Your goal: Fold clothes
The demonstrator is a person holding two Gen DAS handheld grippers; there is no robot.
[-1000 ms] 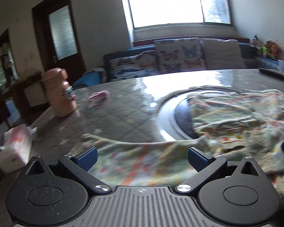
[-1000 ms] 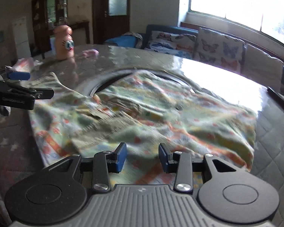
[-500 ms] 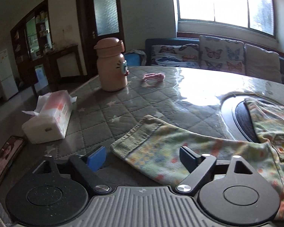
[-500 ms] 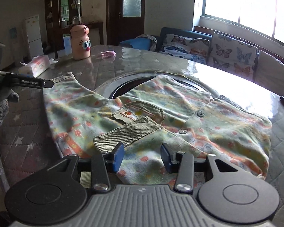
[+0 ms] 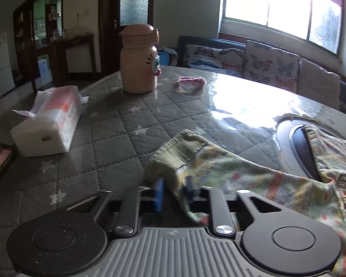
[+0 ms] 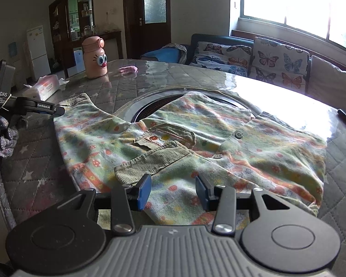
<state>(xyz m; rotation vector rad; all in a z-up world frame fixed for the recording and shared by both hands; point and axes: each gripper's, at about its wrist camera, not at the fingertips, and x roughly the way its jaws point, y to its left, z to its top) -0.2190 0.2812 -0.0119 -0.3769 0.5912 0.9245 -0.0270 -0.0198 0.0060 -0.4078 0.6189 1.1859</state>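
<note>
Pinching a sleeve edge of the patterned shirt, the left gripper is clamped on cloth. The right gripper hovers half-open over the shirt's near hem, cuff just beyond. Past the shirt: tissue pack, peach bottle, pink tie.

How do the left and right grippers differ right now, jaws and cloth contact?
The left gripper is clamped shut on the floral shirt's left sleeve near its ribbed cuff; the right gripper stands partly open over the right sleeve, pads not pressing. Both have blue pads and point down at the shirt.
</note>
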